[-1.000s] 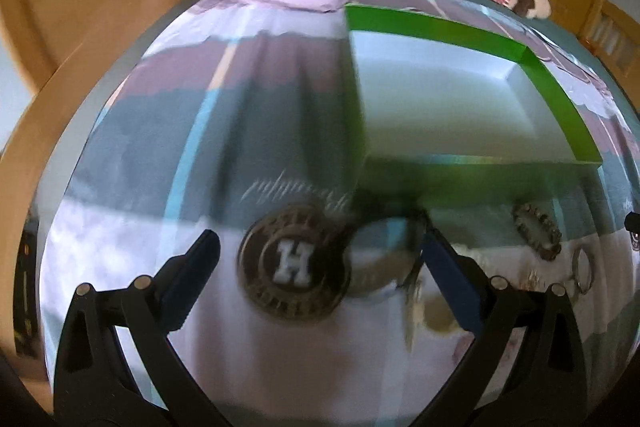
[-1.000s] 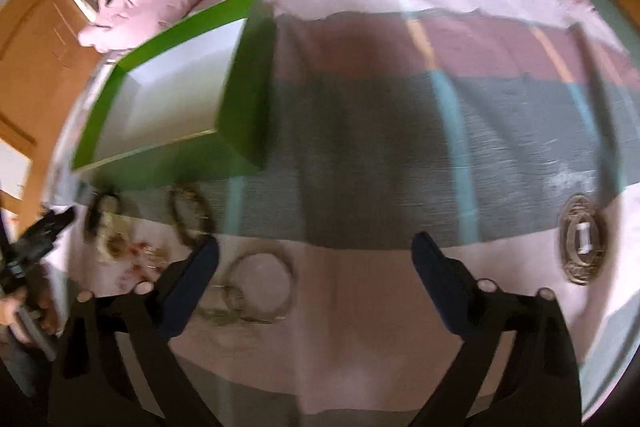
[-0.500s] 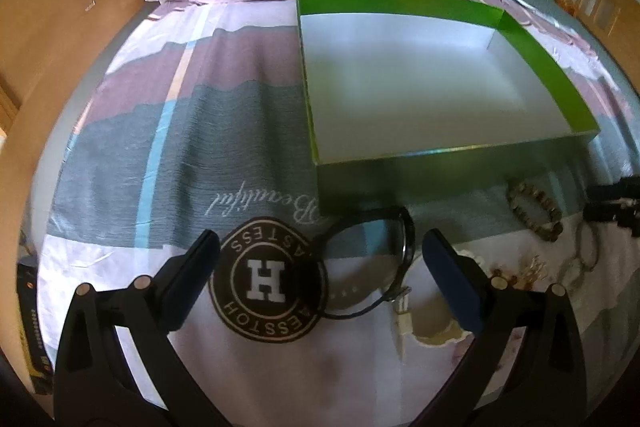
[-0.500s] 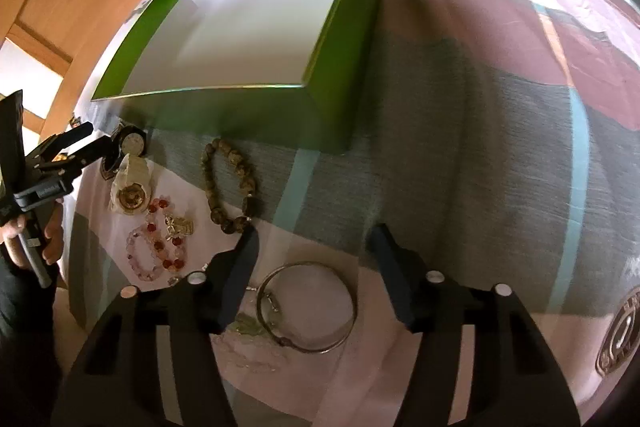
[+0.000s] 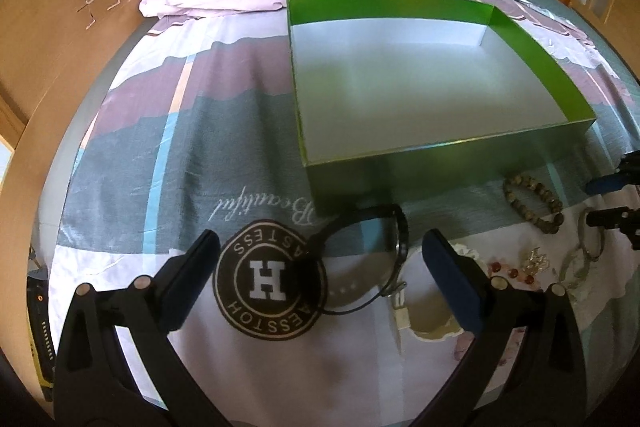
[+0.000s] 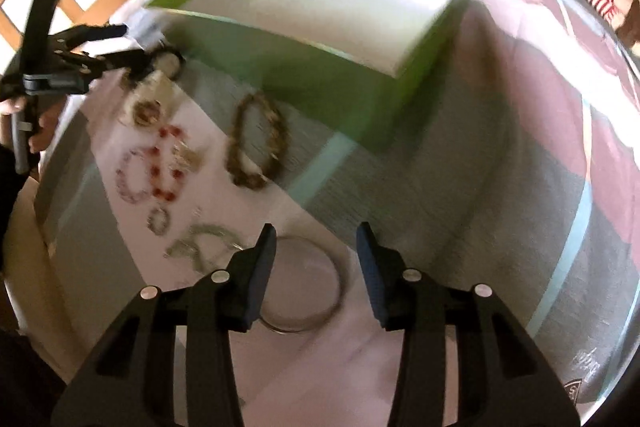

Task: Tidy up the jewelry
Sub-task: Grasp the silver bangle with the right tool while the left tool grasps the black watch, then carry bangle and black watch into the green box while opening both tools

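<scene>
Green box point(image 5: 432, 163), white inside, on the patterned bedspread point(image 5: 168, 147); left wrist view: left gripper point(image 5: 320, 267) fingers spread wide, holding nothing, above a black hoop point(image 5: 400, 231) lying just before the box's near wall; brown bead bracelet point(image 5: 532, 199) near the box's right corner; red bead bracelet point(image 5: 516, 269) further out. Right wrist view, blurred: right gripper point(image 6: 316, 259) fingers parted, empty, over a silver bangle point(image 6: 320, 311) well before the box point(image 6: 320, 67); brown bead bracelet point(image 6: 256, 143) just before the box's wall.

Low in the frame, the right gripper point(image 6: 316, 259) hangs part-open over a metal bangle point(image 6: 302, 285) (blurred), green box point(image 6: 320, 67) above.
</scene>
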A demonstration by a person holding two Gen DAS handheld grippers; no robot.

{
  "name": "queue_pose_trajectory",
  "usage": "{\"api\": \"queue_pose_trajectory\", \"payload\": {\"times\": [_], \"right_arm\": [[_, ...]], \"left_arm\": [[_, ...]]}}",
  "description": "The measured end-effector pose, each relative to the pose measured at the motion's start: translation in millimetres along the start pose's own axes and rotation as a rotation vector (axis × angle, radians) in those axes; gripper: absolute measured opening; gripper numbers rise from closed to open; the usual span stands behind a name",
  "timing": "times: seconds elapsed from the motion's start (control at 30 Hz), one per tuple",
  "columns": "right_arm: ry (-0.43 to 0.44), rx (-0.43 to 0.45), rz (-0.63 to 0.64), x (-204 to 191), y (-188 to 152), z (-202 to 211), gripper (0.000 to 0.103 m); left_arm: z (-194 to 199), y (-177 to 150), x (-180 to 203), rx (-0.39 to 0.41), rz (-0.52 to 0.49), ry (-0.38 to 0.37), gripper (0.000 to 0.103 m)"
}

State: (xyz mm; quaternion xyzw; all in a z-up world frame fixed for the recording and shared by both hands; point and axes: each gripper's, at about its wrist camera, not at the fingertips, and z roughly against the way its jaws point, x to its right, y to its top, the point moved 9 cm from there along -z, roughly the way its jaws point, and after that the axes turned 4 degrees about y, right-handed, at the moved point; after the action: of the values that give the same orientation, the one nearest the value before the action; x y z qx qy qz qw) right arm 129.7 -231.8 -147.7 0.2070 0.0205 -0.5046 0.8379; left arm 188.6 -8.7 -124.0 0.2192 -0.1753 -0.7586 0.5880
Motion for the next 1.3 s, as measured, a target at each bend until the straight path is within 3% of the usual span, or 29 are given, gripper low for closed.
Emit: {"api": "queue_pose_trajectory", "payload": {"times": [0.13,0.2,0.27,0.4,0.53,0.67,0.73,0.8,0.9,1.0,1.13,1.3], "right_arm": [[-0.012,-0.019,0.024,7,-8,2,0.042],[-0.034,-0.048,0.053,6,-12,-2,0.032],[-0.094,-0.083,0.098,3,-18,-5,0.027],[-0.121,-0.094,0.143,-8,-21,-6,0.004],[-0.193,-0.065,0.184,-19,-15,-4,0.002],[-0.185,0.047,0.150,-35,-6,27,0.003],[-0.160,0.118,0.099,-34,-1,51,0.003],[-0.153,0.167,0.081,-40,6,64,0.003],[-0.162,0.212,0.055,-45,12,75,0.003],[-0.137,0.232,0.032,-49,17,79,0.003],[-0.111,0.243,-0.005,-57,20,77,0.003],[-0.093,0.274,-0.096,-52,26,78,0.003]], "left_arm": [[1,0,4,0.000,-0.020,0.004,0.101],[0,-1,3,-0.002,-0.021,0.009,0.101],[-2,-1,1,-0.012,-0.014,0.021,0.101],[-4,-1,-5,-0.024,0.010,0.024,0.101],[-8,-2,-7,-0.044,0.031,0.015,0.101],[-17,-7,-5,-0.088,0.021,0.032,0.095],[-23,-11,-14,-0.121,0.052,0.043,0.085],[-29,-14,-24,-0.156,0.114,0.027,0.068],[-36,-16,-36,-0.201,0.244,-0.080,0.041],[-40,-17,-34,-0.215,0.224,-0.106,0.032],[-41,-19,-21,-0.207,0.098,-0.026,0.016],[-27,-13,-34,-0.167,0.168,-0.041,0.011]]}}
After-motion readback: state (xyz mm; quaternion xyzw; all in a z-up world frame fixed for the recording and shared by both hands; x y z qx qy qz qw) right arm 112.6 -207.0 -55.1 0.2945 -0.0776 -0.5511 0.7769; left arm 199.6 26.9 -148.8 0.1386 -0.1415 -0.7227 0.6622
